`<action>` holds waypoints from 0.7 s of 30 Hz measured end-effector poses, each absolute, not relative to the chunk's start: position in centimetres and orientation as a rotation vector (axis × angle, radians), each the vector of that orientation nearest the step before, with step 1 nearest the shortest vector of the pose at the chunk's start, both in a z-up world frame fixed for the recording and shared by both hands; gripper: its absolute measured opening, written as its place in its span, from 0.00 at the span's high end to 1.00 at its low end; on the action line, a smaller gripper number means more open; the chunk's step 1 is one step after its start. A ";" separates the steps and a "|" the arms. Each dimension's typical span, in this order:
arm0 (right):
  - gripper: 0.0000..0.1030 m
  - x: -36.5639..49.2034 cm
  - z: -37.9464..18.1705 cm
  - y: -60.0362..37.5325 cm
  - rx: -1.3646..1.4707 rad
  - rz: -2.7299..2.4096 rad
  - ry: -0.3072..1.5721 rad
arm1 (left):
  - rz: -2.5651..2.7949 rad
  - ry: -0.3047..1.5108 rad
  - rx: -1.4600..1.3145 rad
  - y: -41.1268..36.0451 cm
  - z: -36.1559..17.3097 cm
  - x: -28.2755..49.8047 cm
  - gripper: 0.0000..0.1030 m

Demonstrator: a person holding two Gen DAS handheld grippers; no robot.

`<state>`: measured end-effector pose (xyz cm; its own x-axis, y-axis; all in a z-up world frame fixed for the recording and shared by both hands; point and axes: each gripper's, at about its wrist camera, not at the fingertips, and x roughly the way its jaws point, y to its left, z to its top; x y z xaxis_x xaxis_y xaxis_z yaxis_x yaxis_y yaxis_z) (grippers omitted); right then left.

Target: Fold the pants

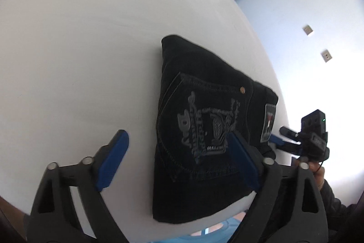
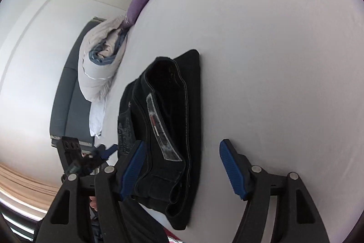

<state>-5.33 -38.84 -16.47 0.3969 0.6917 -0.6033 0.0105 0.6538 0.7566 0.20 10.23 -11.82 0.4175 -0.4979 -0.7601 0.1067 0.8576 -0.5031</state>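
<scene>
Already folded into a thick rectangular bundle: black denim pants (image 1: 200,129), pale contrast stitching, grey embroidered back pocket, small copper rivet, woven waistband label, lying on a smooth pale grey bed sheet (image 1: 79,49). Seen end-on from the right wrist: stacked layers, rolled waistband, label strip along the inner band. Embroidery lettering blurred, not readable. Near corner of the bundle cut off behind the black arms. Left gripper (image 1: 179,161) spread wide, ribbed blue pads, holding nothing; bundle lying between the jaws toward the right pad, which overlaps the pocket edge; contact not clear. Right gripper (image 2: 182,170) likewise spread wide, empty; bundle between the jaws, close against the left pad, well apart from the right pad.
</scene>
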 end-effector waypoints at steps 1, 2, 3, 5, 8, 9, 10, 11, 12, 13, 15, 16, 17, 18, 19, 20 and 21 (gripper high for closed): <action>0.30 -5.2 -16.5 -38.6 0.758 0.497 1.095 | -0.399 1.087 -0.418 10.2 -11.9 0.5 0.13; 0.29 -4.7 -16.5 -38.2 0.747 0.500 1.106 | -0.405 1.101 -0.426 10.3 -12.1 0.9 0.13; 0.29 -4.2 -16.6 -37.8 0.724 0.499 1.125 | -0.413 1.116 -0.431 10.2 -12.4 1.4 0.13; 0.29 -3.4 -16.7 -37.0 0.670 0.487 1.156 | -0.372 1.164 -0.402 10.1 -13.3 2.3 0.13; 0.35 -2.0 -16.6 -35.4 0.607 0.484 1.188 | -0.333 1.239 -0.357 9.7 -14.6 3.5 0.18; 0.40 -1.7 -16.6 -35.1 0.591 0.482 1.198 | -0.329 1.254 -0.339 9.4 -14.9 3.7 0.21; 0.51 -1.3 -16.8 -34.7 0.579 0.482 1.214 | -0.331 1.258 -0.315 9.0 -15.0 4.0 0.24; 0.56 -1.1 -17.0 -34.5 0.576 0.477 1.225 | -0.346 1.256 -0.292 8.3 -14.8 4.2 0.29; 0.58 -1.0 -17.1 -34.4 0.577 0.475 1.227 | -0.364 1.258 -0.282 7.8 -14.7 4.4 0.41; 0.62 -0.9 -17.2 -34.4 0.581 0.478 1.227 | -0.383 1.262 -0.274 7.3 -14.6 4.5 0.52; 0.64 -1.0 -17.3 -34.3 0.574 0.481 1.220 | -0.403 1.271 -0.249 6.2 -14.4 4.9 0.59; 0.66 -1.1 -17.2 -34.2 0.569 0.480 1.217 | -0.395 1.274 -0.220 5.7 -14.3 5.0 0.61; 0.68 -1.2 -17.1 -34.1 0.558 0.479 1.212 | -0.391 1.276 -0.199 5.2 -14.3 5.1 0.62; 0.69 -1.2 -16.8 -33.7 0.539 0.476 1.207 | -0.385 1.278 -0.187 4.8 -14.2 5.1 0.64; 0.71 -1.3 -16.5 -33.5 0.507 0.473 1.199 | -0.382 1.275 -0.180 4.5 -14.1 5.0 0.68; 0.73 -1.4 -16.2 -33.2 0.473 0.468 1.191 | -0.375 1.268 -0.165 4.2 -13.8 4.9 0.69; 0.73 -1.6 -15.7 -32.8 0.429 0.462 1.180 | -0.367 1.260 -0.153 3.9 -13.5 4.7 0.73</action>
